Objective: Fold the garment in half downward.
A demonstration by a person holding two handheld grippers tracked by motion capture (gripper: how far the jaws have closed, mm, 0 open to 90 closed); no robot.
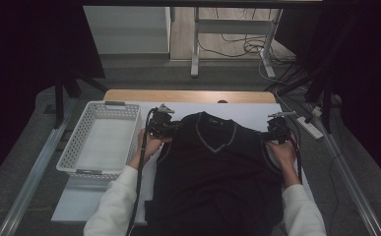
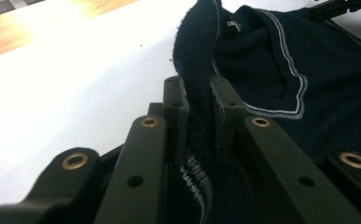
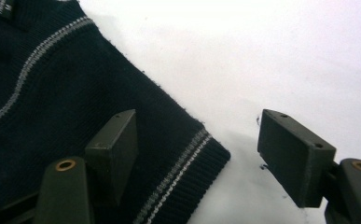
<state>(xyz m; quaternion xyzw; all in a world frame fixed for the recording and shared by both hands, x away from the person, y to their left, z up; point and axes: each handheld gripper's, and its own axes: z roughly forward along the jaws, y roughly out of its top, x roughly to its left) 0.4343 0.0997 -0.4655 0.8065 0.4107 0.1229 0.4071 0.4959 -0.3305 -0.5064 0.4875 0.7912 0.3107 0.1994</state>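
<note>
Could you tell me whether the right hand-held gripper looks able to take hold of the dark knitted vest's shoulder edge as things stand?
Probably yes: the right hand-held gripper stands open astride the striped shoulder edge of the dark knitted vest, with nothing in between.

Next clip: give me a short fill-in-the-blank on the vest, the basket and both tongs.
1. The left tongs are ____ on the vest at its shoulder.
2. The right tongs stand ____, with the vest's striped shoulder edge between the jaws.
3. The white basket sits on the person's ____ side.
4. The vest's neckline is ____-shaped.

Missing words: shut; open; left; V
</note>
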